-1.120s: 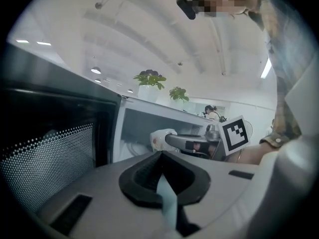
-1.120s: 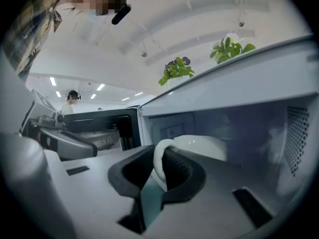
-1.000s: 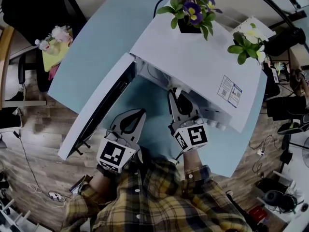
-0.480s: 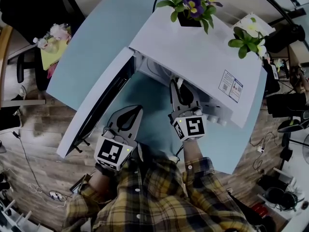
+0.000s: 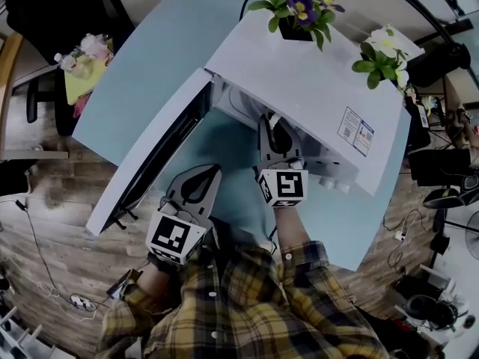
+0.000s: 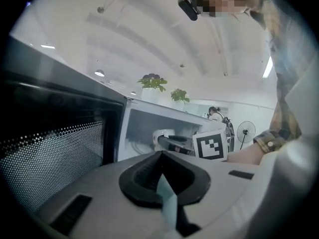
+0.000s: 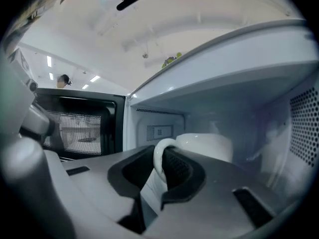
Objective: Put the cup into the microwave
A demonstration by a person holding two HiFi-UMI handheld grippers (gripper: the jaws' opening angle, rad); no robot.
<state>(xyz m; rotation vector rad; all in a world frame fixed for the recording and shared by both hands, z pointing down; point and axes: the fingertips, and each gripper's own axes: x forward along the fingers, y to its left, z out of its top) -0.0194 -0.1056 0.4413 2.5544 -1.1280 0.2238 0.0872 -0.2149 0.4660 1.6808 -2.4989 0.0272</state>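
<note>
Moved: over the last second your right gripper (image 5: pixel 273 137) has gone further in under the top of the microwave (image 5: pixel 299 88), and its marker cube now sits closer to the opening; your left gripper (image 5: pixel 203 176) has hardly shifted
Right gripper: jaws nearly together, clamped on the handle of the white cup (image 7: pixel 204 146), grip unchanged
Cup: upright and inside the cavity (image 7: pixel 249 118), past the open door (image 5: pixel 150 163); your gripper hides its base, so you cannot tell whether it touches the cavity floor
Left gripper: jaws together with nothing in them, held over the counter (image 5: pixel 150 66) just outside the opening, beside the door
Meaning: the carry looks all but done, with the cup already across the threshold; what remains is probably setting it down and letting go
Watch: keep it level as you lower it, and back out straight so the jaws clear the handle
</note>
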